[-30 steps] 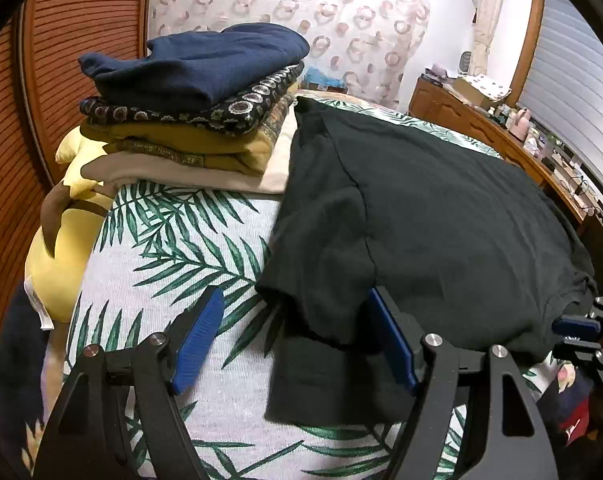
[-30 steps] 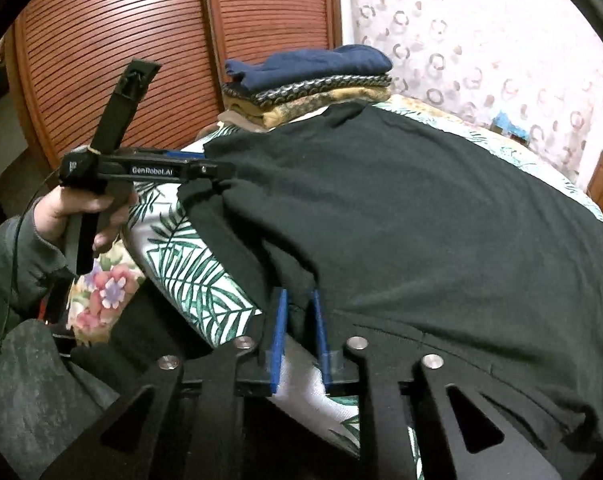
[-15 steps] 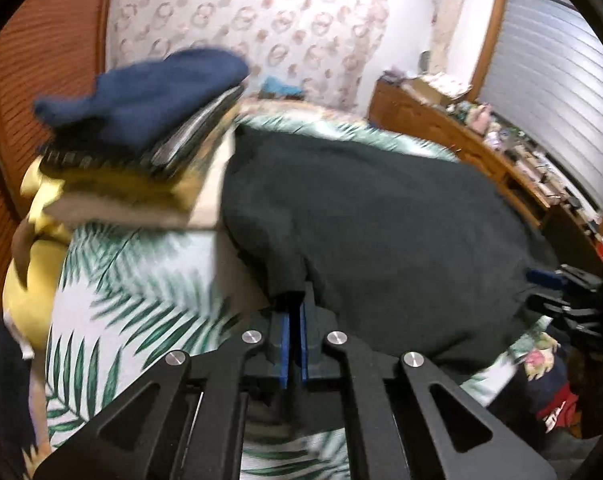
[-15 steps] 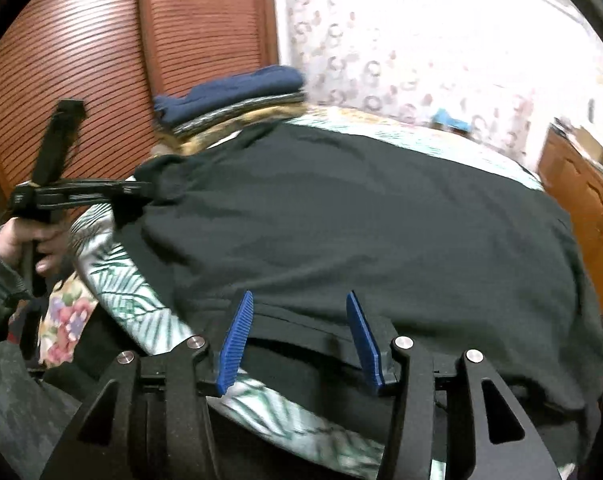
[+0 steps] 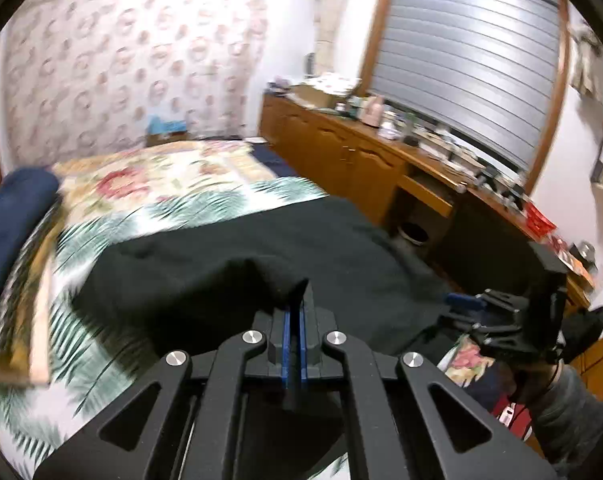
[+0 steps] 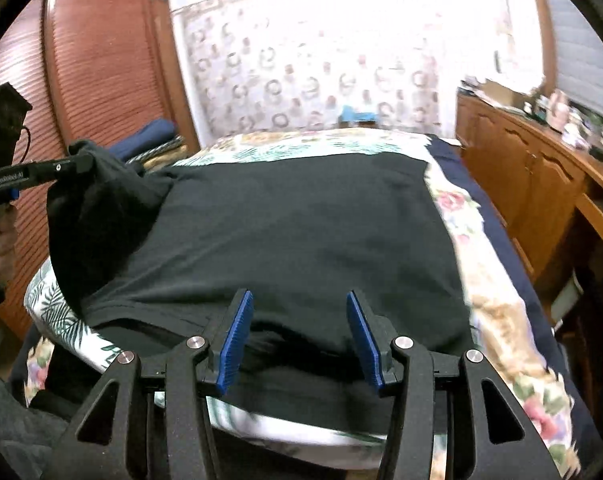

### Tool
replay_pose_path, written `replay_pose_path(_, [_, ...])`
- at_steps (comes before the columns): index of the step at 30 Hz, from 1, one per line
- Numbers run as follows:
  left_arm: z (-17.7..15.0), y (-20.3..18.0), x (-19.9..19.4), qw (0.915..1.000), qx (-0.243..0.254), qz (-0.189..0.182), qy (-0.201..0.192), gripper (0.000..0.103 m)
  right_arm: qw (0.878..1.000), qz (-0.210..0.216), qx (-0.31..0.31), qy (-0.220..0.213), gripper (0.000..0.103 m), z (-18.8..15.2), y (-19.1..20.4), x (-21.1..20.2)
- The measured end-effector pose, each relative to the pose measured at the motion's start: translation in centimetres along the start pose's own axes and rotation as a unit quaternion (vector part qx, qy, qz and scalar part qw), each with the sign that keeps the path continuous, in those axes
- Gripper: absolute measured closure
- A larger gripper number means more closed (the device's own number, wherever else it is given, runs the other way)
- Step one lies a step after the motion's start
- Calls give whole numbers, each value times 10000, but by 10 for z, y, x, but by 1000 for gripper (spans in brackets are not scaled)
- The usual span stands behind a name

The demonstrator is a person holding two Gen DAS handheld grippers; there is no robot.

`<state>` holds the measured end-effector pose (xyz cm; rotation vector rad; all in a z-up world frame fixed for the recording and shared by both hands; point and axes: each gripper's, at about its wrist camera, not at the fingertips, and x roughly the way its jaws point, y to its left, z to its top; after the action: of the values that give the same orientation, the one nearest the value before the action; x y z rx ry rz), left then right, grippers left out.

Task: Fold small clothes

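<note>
A dark T-shirt [image 6: 301, 220] lies spread over the bed [image 6: 497, 280]. My left gripper [image 5: 295, 308] is shut on a fold of the T-shirt [image 5: 261, 276] and holds it raised off the cover. From the right wrist view, the left gripper [image 6: 77, 162] lifts the shirt's left side, which hangs from it in a drape. My right gripper [image 6: 301, 332] stands open over the near hem, its blue pads [image 6: 237, 336] apart with cloth lying below them, not pinched. The right gripper [image 5: 461, 302] also shows at the shirt's right edge.
A stack of folded clothes [image 6: 153, 136] with a navy piece on top [image 5: 9, 216] sits at the bed's far left. A wooden dresser [image 6: 541, 184] with clutter runs along the right. Louvred wooden doors [image 6: 93, 72] stand on the left. A waste bin [image 5: 413, 234] is beside the bed.
The left gripper shut on the shirt's left side, then lifted it up and inward. The right gripper let go of the hem, opened and shifted along the hem.
</note>
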<state>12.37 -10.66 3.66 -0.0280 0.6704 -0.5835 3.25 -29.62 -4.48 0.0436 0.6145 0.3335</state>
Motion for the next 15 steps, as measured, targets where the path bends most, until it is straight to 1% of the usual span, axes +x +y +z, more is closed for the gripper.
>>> replay_pose_path(3, [20, -24, 12, 9995, 219, -246, 2, 99, 9999, -130, 88, -11, 52, -7, -4, -9])
replay_pose_path(6, [40, -51, 22, 9981, 413, -448, -39, 99, 9997, -198, 149, -63, 52, -11, -1, -16])
replay_pose_path(12, [69, -94, 31, 9939, 623, -912, -67, 99, 9991, -288, 272, -177, 52, -19, -3, -37])
replay_pose_path(15, [75, -113, 35, 9922, 811, -946, -28, 99, 9986, -330, 353, -215, 52, -22, -5, -42])
